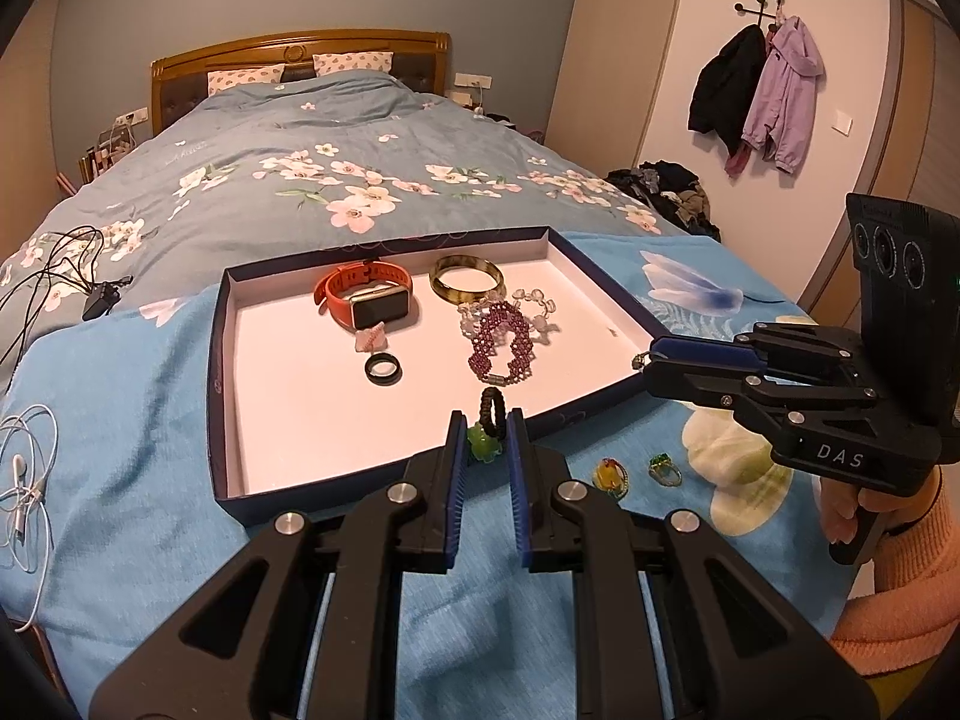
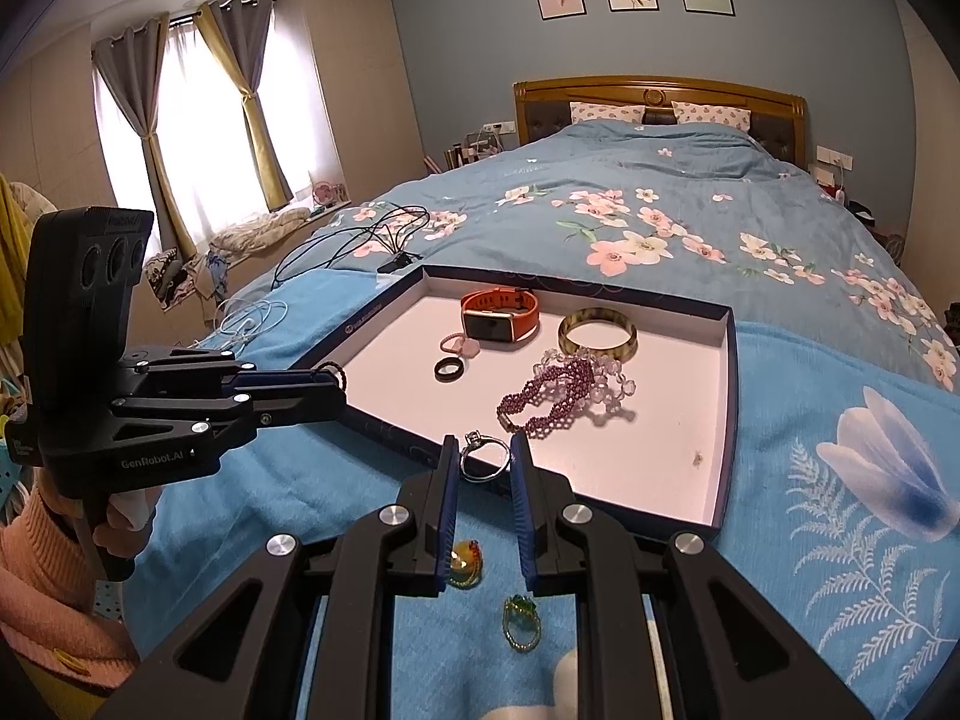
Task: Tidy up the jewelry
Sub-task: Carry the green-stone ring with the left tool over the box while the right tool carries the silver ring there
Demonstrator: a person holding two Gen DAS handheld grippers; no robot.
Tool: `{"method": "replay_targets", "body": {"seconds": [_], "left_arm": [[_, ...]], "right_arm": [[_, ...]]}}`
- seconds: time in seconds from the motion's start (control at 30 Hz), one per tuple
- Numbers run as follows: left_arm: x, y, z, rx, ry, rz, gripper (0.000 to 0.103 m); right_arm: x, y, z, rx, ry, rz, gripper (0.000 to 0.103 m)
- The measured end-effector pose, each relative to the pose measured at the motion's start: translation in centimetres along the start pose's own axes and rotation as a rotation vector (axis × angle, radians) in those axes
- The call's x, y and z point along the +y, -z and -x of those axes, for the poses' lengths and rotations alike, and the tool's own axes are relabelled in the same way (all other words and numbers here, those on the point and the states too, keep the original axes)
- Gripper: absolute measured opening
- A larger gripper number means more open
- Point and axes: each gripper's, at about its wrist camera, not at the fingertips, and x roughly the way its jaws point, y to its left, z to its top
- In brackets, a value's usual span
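A shallow dark-blue tray [image 1: 219, 372] [image 2: 729, 420] lies on the blue blanket. In it are an orange watch [image 1: 366, 294] [image 2: 498, 315], a brown bangle [image 1: 467, 281] [image 2: 597, 331], a purple bead bracelet [image 1: 501, 345] [image 2: 552, 396], a black ring [image 1: 383, 369] [image 2: 449, 369] and a pink piece [image 1: 371, 337]. My left gripper [image 1: 486, 426] is shut on a black braided cord with a green charm [image 1: 483, 444], over the tray's near rim. My right gripper [image 2: 485, 447] is shut on a silver ring [image 2: 483, 456], also at the rim. A yellow ring [image 1: 611, 476] [image 2: 465, 561] and a green ring [image 1: 663, 469] [image 2: 521, 615] lie on the blanket.
A clear bead bracelet [image 1: 534, 306] lies behind the purple one. White earphones [image 1: 24, 480] and a black charger cable [image 1: 99, 297] lie on the bed to the left. The floral duvet [image 1: 336, 180] stretches behind the tray. Coats [image 1: 756, 96] hang on the right wall.
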Motion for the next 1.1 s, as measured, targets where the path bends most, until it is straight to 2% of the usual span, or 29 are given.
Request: {"method": "replay_targets", "body": {"seconds": [1.1], "left_arm": [[1.0,-1.8,-1.5,-0.002,-0.042,-0.004,0.014]], "right_arm": [[-0.6,-2.0,-1.3,-0.001,0.006,0.014,0.015]]}}
